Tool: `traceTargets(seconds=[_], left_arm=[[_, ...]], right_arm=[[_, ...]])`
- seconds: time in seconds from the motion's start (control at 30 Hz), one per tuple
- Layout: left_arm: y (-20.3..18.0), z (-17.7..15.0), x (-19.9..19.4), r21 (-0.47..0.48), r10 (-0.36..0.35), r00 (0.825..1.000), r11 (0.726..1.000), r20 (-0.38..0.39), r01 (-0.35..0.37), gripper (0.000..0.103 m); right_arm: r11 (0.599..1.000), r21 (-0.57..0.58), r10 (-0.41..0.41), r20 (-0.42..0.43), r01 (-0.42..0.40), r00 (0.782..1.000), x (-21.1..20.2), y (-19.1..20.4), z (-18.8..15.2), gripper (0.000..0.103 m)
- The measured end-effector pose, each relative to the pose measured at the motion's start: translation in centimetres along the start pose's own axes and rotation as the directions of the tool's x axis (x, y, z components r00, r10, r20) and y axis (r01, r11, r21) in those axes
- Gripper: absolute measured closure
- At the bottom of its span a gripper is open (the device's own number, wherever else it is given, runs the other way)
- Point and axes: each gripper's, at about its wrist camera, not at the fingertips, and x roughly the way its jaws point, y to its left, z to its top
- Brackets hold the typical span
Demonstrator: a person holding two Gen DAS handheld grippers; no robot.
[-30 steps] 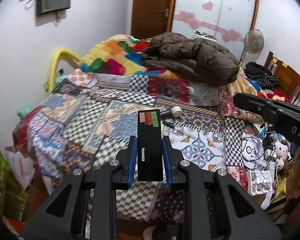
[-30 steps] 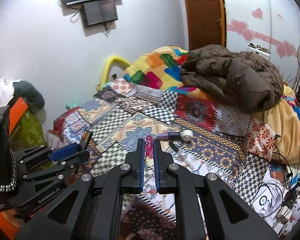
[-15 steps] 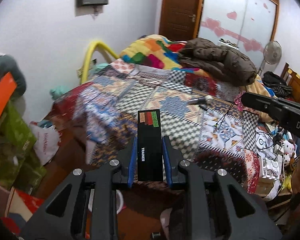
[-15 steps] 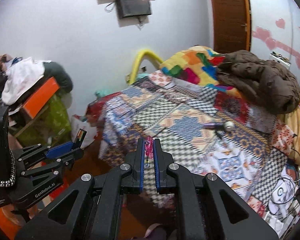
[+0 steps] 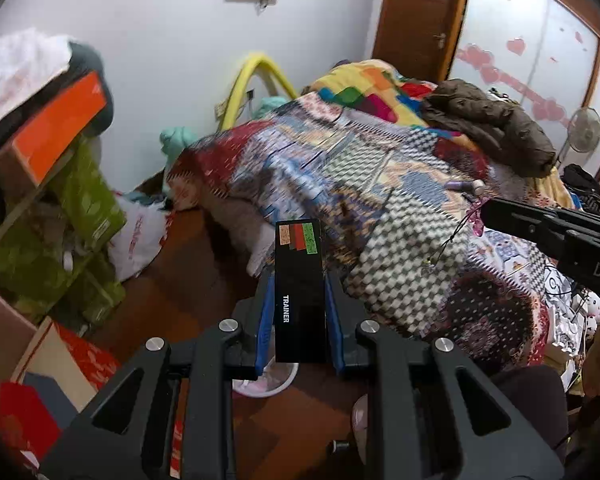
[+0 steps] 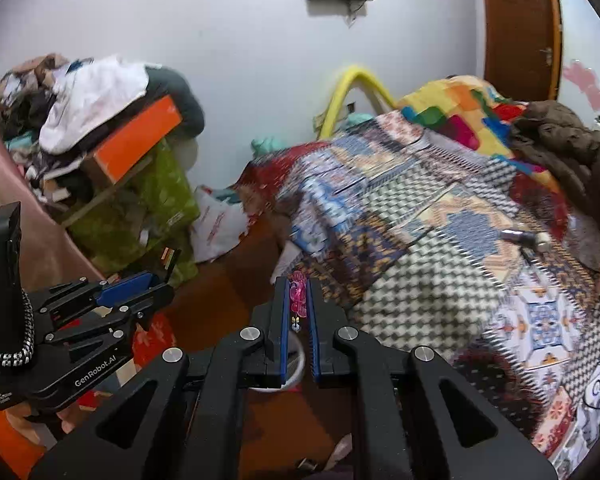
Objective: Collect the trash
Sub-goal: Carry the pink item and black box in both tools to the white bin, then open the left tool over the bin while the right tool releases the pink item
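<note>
A slim black box [image 5: 300, 296] marked TRAINER stood clamped between the pads of the left claw [image 5: 300, 300], above the brown floor [image 5: 204, 292] beside the bed [image 5: 380, 208]. The right claw [image 6: 298, 308] was closed on a small pink trinket [image 6: 298, 294] with a thin cord. Below both sat a pale round basin [image 5: 268, 384]. Green boxes [image 6: 160, 200] were piled near the wall.
</note>
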Motion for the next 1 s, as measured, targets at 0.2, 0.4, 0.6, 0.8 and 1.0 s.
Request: traceTargets(seconds=[0.2, 0.4, 0.6, 0.8, 1.0], left_arm=[[4.1, -2.4, 2.6, -0.054, 0.033, 0.997, 0.998, -0.068, -0.037, 0.079], [7.5, -4.6, 6.8, -0.117, 0.035, 0.985, 0.992, -0.171, -0.055, 0.079], [9.4, -6.5, 11.0, -0.166, 0.014, 0.963, 0.984, -0.271, -0.061, 0.079], [10.0, -7.2, 14.7, -0.184, -0.008, 0.94, 0.981, -0.34, -0.058, 0.079], [10.2, -6.5, 16.6, -0.198, -0.01, 0.928, 0.978, -0.373, -0.069, 0.073]], right_arm=[[0.999, -0.023, 0.043, -0.096, -0.045, 0.994, 4.9, 2.8, -0.7, 0.095], [0.996, -0.037, 0.073, -0.212, -0.083, 0.975, 10.3, 4.8, -1.6, 0.095], [0.994, -0.021, 0.094, -0.311, -0.106, 0.946, 15.1, 5.2, -2.3, 0.095], [0.989, -0.03, 0.121, -0.374, -0.142, 0.919, 18.0, 5.7, -2.5, 0.095], [0.987, -0.032, 0.134, -0.398, -0.16, 0.908, 19.2, 5.6, -1.7, 0.084]])
